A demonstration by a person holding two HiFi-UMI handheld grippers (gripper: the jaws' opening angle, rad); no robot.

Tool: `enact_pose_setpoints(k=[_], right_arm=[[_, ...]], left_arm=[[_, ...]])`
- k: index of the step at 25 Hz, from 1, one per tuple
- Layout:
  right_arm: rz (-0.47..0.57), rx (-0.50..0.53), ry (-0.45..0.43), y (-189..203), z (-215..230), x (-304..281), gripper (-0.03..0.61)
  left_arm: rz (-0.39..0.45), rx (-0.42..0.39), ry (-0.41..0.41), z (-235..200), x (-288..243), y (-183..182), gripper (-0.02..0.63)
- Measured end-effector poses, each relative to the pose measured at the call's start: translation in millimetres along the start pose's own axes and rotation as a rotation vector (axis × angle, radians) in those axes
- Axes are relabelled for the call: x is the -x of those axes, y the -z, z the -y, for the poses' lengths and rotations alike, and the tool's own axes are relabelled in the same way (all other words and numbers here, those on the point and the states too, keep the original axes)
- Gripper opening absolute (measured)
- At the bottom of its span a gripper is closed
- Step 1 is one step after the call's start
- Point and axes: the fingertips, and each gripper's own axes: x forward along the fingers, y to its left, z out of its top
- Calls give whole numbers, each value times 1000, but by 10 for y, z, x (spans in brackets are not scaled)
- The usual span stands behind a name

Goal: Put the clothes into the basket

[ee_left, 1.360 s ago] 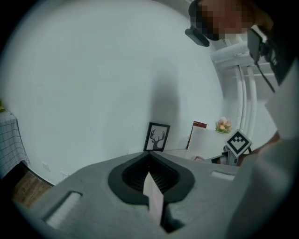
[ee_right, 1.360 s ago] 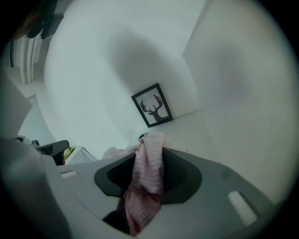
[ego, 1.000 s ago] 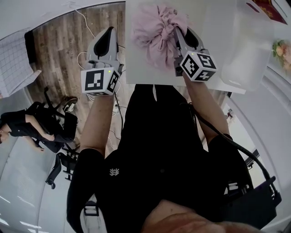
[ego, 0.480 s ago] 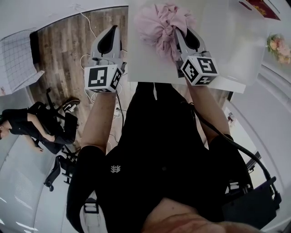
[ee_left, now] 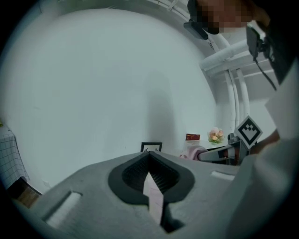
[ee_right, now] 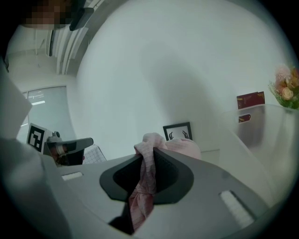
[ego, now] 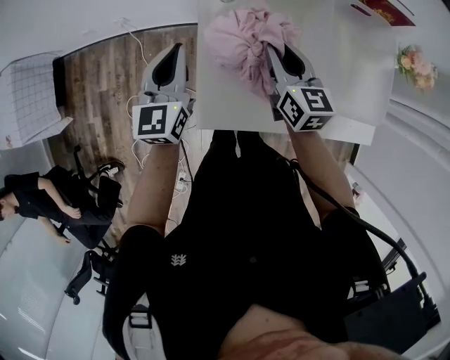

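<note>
Two handheld grippers reach out over the near edge of a flat white rectangular table [ego: 218, 105] set against a plain white wall. The right gripper [ego: 271, 53] has its jaws clamped on a crumpled pale pink cloth garment [ego: 242, 35], a fold of it pinched between the dark pads in the right gripper view [ee_right: 152, 154]. The bundle sits above the tabletop, and whether it touches the surface cannot be told. The left gripper [ego: 174, 49] hangs beside the table's left edge, over brown wood-plank flooring [ego: 98, 77]. Its jaws are drawn together at the tips with nothing gripped [ee_left: 149, 161]. A translucent white plastic basket [ego: 365, 77] stands on the right part of the table, apart from the garment. Past it are a small dark red card [ego: 383, 10] and a bunch of pink flowers [ego: 415, 63], and a little black-framed picture [ee_right: 177, 132] leans at the wall. Thin white cables [ego: 137, 42] trail over the floor. A white gridded sheet [ego: 24, 91] lies further left, near a seated person in dark clothes [ego: 35, 200].
</note>
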Motion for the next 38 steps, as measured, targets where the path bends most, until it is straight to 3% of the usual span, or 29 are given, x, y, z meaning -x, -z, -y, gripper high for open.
enact_pose_setpoints(k=[14, 27, 38], right_arm=[[82, 55, -44, -541, -114, 191, 58], [175, 105, -24, -1243, -129, 469, 58], [241, 125, 30, -1577, -154, 753, 57]], left_arm=[[71, -52, 0, 127, 89, -456, -2], [143, -95, 45, 321, 111, -1032, -2], [185, -114, 106, 463, 99, -1294, -2]])
